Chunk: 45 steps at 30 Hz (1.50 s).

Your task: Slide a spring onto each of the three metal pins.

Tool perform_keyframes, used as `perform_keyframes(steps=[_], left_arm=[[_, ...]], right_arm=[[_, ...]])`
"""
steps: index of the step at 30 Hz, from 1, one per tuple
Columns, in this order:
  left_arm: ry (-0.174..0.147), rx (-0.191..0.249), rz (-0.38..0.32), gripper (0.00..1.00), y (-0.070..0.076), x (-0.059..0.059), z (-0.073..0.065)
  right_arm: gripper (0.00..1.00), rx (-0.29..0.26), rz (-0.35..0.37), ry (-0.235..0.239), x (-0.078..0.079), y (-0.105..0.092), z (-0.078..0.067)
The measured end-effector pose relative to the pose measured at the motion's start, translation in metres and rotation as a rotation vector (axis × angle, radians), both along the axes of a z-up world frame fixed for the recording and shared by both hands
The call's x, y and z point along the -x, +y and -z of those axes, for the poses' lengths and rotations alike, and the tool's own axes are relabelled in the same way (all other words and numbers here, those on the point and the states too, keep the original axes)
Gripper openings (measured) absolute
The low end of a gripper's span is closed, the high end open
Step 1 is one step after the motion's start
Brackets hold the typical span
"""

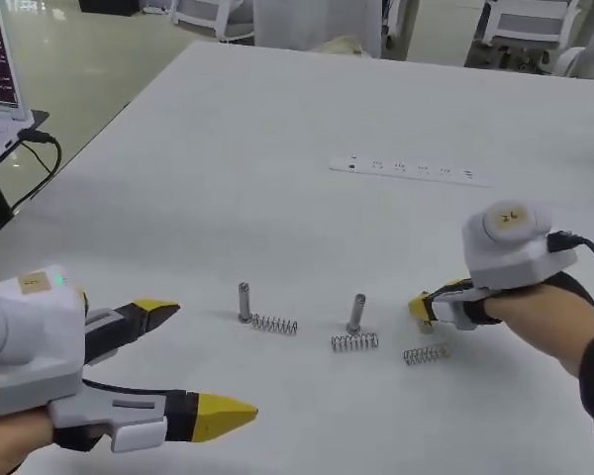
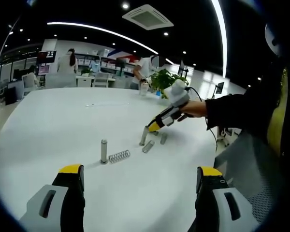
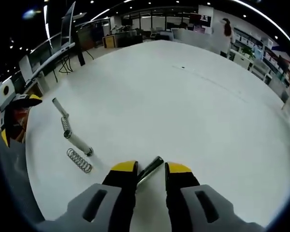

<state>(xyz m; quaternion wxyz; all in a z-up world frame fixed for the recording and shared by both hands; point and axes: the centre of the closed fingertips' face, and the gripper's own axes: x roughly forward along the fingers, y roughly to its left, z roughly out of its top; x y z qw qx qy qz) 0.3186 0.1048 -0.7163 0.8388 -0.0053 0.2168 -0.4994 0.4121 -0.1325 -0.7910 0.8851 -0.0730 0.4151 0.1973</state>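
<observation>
White workbench (image 1: 277, 148) carries a power strip (image 1: 408, 169) toward 12 o'clock in the head view. The left pin (image 1: 245, 302) and the middle pin (image 1: 356, 313) stand upright, each with a spring lying just beside it: the first spring (image 1: 275, 324) and the second spring (image 1: 354, 341). A third spring (image 1: 426, 353) lies at 5 o'clock from the right gripper (image 1: 421, 309). The left gripper (image 1: 203, 361) waits at 8 o'clock, jaws wide apart and holding nothing.

The right gripper view makes plain what the head view leaves unclear: the third pin (image 3: 150, 170) sits tilted between the closed jaws, clamped there.

I judge this pin must now be stood or held steady. It is best to keep it still, grasp the third spring at its middle, align its axis with the pin, then push gently.
</observation>
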Motion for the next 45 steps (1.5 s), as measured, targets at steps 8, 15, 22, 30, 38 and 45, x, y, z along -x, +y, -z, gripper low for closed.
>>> perform_keyframes(steps=[8,15,22,30,38,45], left_arm=[[0.002,-0.002,-0.001,0.94,0.000,0.000,0.000],[0.002,-0.003,0.000,0.94,0.000,0.001,0.000],[0.002,-0.002,-0.002,0.94,0.001,0.000,0.000],[0.006,-0.003,0.003,0.93,0.000,0.001,0.000],[0.006,-0.002,0.002,0.92,0.001,0.002,-0.001],[0.005,-0.002,0.004,0.92,0.000,0.002,-0.001]], right_arm=[[0.17,0.005,0.001,0.011,-0.001,0.003,0.001],[0.16,0.038,-0.011,0.017,-0.002,0.010,0.000],[0.11,0.054,-0.033,0.025,0.001,0.011,-0.001],[0.10,0.074,-0.060,0.027,0.002,0.010,-0.001],[0.09,0.092,-0.041,0.047,-0.002,0.007,0.001],[0.07,0.070,-0.037,0.055,-0.001,0.008,0.002]])
